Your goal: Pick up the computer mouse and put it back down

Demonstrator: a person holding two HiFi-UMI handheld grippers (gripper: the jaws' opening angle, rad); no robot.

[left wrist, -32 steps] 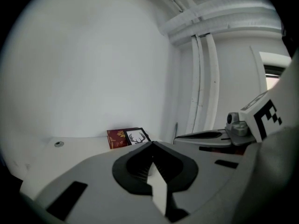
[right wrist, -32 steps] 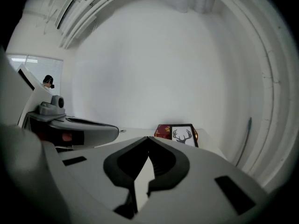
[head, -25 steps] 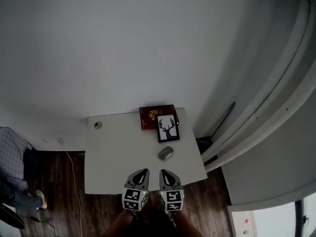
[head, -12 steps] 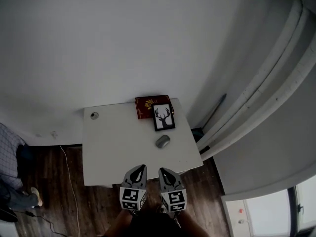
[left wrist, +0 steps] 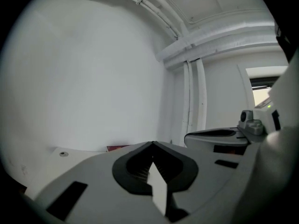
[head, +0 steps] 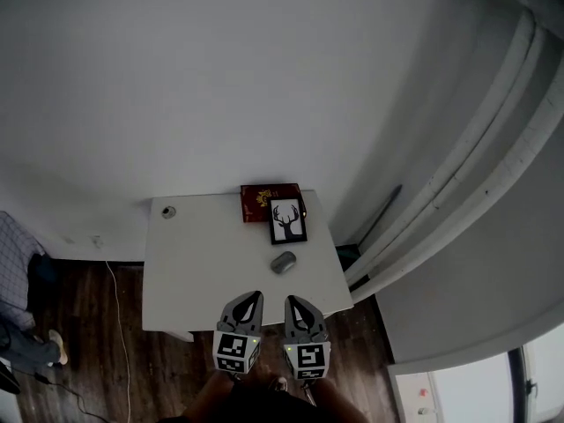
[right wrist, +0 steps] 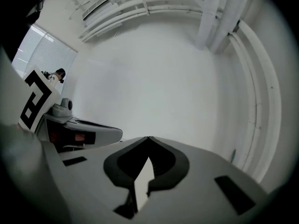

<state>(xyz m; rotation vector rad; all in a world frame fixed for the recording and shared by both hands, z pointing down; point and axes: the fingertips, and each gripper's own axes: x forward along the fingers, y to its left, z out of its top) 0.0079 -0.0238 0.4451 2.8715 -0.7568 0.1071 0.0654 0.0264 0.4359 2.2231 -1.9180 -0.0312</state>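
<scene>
The left gripper [head: 254, 298] and right gripper [head: 293, 302] sit side by side at bottom centre of the head view. They point up-frame and roughly level, and each has its 2 fingers together on nothing. The mouse [head: 283, 262] lies on the white surface [head: 203, 263], right of centre and apart from both. Above it are a deer picture [head: 288, 221] and a red book [head: 260, 201]. A wood floor [head: 88, 342] lies below and a white wall [head: 220, 86] behind.
</scene>
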